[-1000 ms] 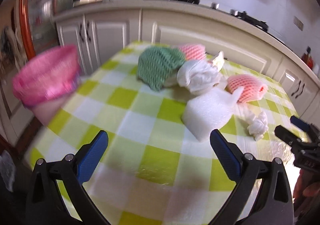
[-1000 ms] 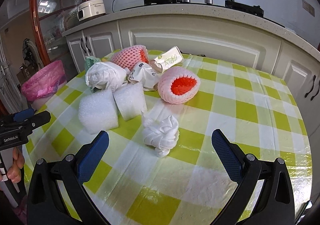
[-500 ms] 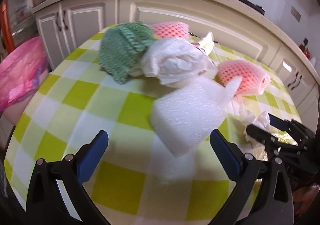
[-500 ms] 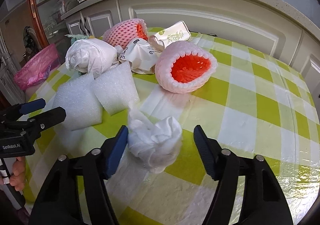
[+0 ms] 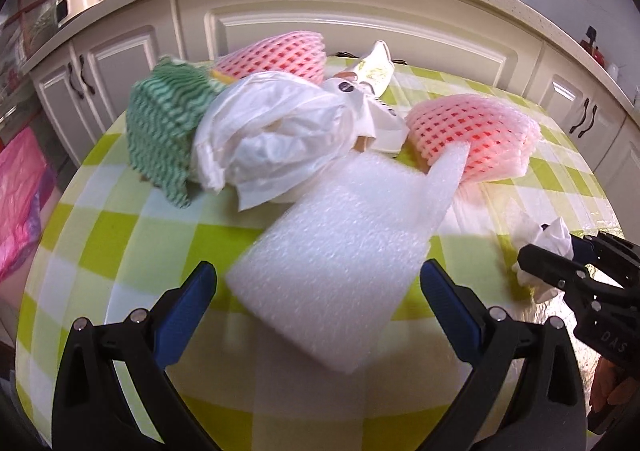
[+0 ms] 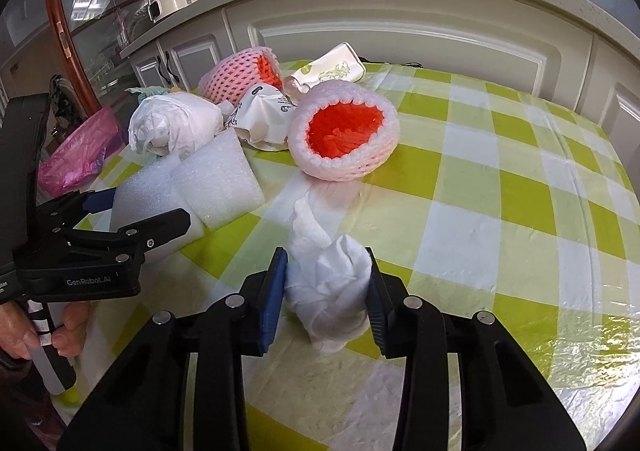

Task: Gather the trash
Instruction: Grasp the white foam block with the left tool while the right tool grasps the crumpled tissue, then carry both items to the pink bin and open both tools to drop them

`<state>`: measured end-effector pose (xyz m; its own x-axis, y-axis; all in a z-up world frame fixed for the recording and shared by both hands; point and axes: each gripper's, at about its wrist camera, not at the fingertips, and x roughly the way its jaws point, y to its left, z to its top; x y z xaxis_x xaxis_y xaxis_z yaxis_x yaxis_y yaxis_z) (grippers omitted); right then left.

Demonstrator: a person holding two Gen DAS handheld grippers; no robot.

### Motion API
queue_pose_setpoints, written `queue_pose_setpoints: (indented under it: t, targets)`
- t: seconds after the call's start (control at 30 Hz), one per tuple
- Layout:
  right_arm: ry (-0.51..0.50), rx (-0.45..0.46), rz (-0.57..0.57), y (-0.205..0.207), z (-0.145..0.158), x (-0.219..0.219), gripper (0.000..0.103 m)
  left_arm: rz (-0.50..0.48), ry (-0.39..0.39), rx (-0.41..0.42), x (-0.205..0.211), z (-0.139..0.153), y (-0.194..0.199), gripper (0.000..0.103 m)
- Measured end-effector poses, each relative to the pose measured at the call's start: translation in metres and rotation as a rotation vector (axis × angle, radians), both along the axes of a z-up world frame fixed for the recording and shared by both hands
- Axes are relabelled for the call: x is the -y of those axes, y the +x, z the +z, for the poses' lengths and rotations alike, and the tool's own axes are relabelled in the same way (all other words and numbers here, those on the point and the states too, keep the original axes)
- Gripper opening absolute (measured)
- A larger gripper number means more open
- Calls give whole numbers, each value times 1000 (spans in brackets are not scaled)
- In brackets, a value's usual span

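**Trash on the checked table: two-gripper inventory**

Left wrist view. The left gripper (image 5: 318,291) is hanging with its jaws spread wide on either side of a white foam sheet (image 5: 340,247), which is lying on the green-and-white tablecloth (image 5: 120,227); the blue pads are not touching it. Behind the sheet, a white plastic bag (image 5: 272,139), a green mesh cloth (image 5: 164,119), two pink foam fruit nets (image 5: 476,139) and a printed paper wrapper (image 5: 374,71) are sitting in a close heap. A pink bin bag (image 5: 18,195) is showing past the table's left edge. At far right the right gripper (image 5: 560,263) is gripping a crumpled white tissue (image 5: 540,235).

Right wrist view. The right gripper (image 6: 326,291) is pinching the crumpled white tissue (image 6: 330,283) between both blue pads, near the table's front. The left gripper (image 6: 132,219) is straddling the foam sheet (image 6: 152,191) at left, jaws apart. A second foam piece (image 6: 218,179) is leaning just beside it.
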<state>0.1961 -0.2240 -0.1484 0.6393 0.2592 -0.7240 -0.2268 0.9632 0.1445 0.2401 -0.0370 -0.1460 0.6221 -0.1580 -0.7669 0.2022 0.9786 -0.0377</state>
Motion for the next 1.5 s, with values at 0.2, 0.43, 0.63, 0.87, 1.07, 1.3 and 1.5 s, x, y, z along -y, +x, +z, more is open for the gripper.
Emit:
queue_pose_setpoints:
  t: [0.2, 0.43, 0.63, 0.87, 1.07, 1.3, 1.5]
  targets:
    - [-11, 4, 8, -3, 0, -5, 37, -23, -32, 20, 2, 5, -8, 82]
    - [-24, 20, 40, -10, 6, -21, 37, 13, -29, 78, -18, 18, -39, 81]
    - [-24, 54, 96, -19, 22, -51, 37, 100, -26, 131, -62, 34, -70, 81]
    - [-21, 94, 224, -28, 40, -104, 37, 226, -5, 179, -127, 51, -101, 81]
    - [3, 135, 347, -25, 60, -158, 37, 353, 10, 233, -182, 72, -123, 81]
    - [71, 178, 458, 1, 92, -226, 37, 506, 44, 298, -255, 104, -139, 81]
    - [91, 187, 553, 32, 108, -291, 37, 594, 117, 332, -310, 129, -118, 81]
